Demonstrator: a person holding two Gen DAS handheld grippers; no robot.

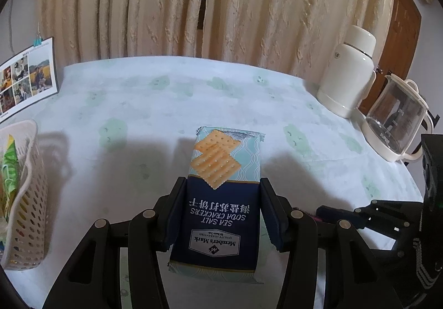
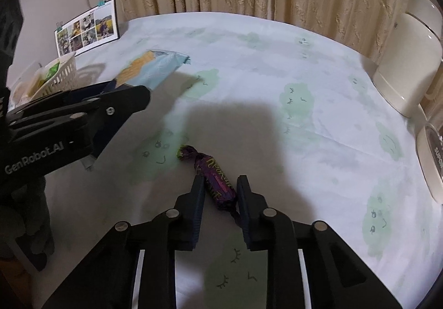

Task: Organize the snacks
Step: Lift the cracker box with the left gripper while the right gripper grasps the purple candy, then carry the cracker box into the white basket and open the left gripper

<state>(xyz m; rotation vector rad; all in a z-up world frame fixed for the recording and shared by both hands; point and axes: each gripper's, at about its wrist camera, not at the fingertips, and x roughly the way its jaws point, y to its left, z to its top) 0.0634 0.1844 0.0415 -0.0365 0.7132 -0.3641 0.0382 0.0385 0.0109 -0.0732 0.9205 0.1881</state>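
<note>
A blue pack of sea salt soda crackers (image 1: 221,198) is clamped between the fingers of my left gripper (image 1: 223,181) and held above the table, with its far end sticking out past the fingertips. From the right wrist view the same pack (image 2: 160,65) hangs at the upper left. A purple wrapped candy (image 2: 217,180) lies slantwise between the fingers of my right gripper (image 2: 220,178), which are closed in against its sides. I cannot tell whether the candy is lifted off the cloth. A white perforated basket (image 1: 27,198) with green snack packets stands at the left.
A pale tablecloth with green cloud prints (image 1: 166,104) covers the table. At the right edge stand a white thermos jug (image 1: 349,73) and a glass pitcher (image 1: 396,121). A photo board (image 1: 25,82) leans at the back left, and curtains hang behind.
</note>
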